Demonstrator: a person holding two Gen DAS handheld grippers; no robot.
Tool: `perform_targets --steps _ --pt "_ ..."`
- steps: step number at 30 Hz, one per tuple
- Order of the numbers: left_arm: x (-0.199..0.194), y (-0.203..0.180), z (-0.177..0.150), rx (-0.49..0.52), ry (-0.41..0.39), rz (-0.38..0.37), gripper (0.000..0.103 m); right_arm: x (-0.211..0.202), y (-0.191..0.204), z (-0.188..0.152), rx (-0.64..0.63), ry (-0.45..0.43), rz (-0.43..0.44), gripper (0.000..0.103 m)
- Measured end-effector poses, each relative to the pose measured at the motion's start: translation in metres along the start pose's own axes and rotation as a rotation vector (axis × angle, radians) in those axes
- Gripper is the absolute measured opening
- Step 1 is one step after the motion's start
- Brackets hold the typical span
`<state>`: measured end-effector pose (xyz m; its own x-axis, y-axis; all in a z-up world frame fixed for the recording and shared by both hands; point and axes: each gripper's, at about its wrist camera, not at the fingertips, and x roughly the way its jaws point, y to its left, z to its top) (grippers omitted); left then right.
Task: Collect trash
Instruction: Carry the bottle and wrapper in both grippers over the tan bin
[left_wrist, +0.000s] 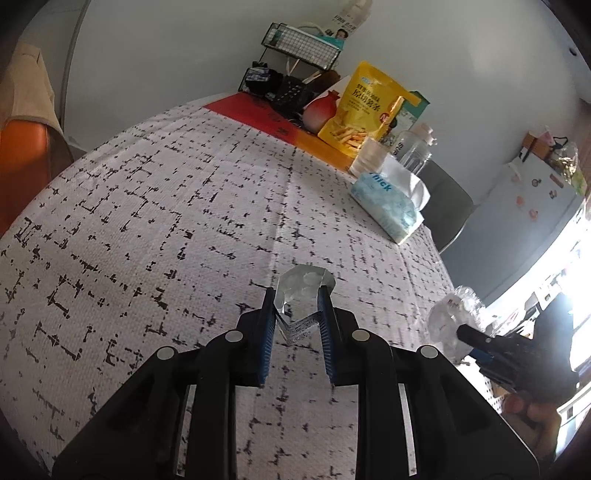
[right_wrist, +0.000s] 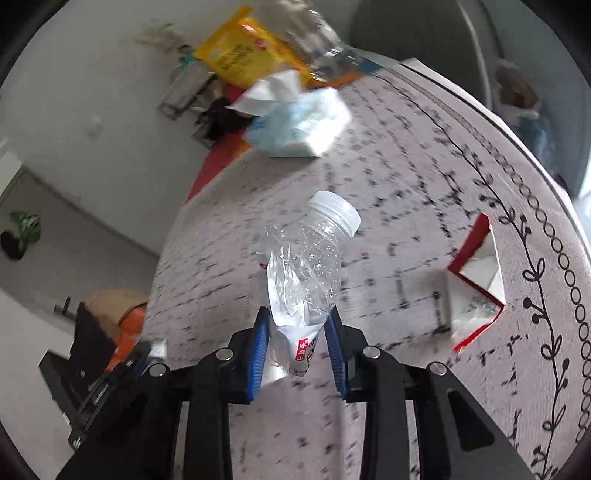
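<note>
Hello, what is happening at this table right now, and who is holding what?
A person is clearing trash from the table with a handheld claw in each hand. The left claw is shut on a small crumpled piece of clear plastic. The right claw grips a crushed plastic bottle, cap pointing away, above the cloth. A torn red and white carton lies on the table. A tissue pack and a yellow snack bag stand farther back.

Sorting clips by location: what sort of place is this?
Likely a home dining room or kitchen: a clothed table with a snack bag and tissue pack, and a fridge with magnets.
</note>
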<state>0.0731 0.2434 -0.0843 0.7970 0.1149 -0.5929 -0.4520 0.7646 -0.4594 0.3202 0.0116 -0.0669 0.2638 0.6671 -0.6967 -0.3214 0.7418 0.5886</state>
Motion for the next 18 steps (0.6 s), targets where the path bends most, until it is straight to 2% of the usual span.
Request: perform_targets --steps 8,18 --pt "-0.013 -0.036 -0.001 0.052 -0.017 -0.037 0.022 -0.050 0.017 -0.006 -0.065 -0.073 0.069 0.030" --pt "-0.001 -0.116 -0.018 0.155 0.016 -0.131 0.022 -0.124 -0.033 -0.016 -0.009 -0.181 0.038 0.030"
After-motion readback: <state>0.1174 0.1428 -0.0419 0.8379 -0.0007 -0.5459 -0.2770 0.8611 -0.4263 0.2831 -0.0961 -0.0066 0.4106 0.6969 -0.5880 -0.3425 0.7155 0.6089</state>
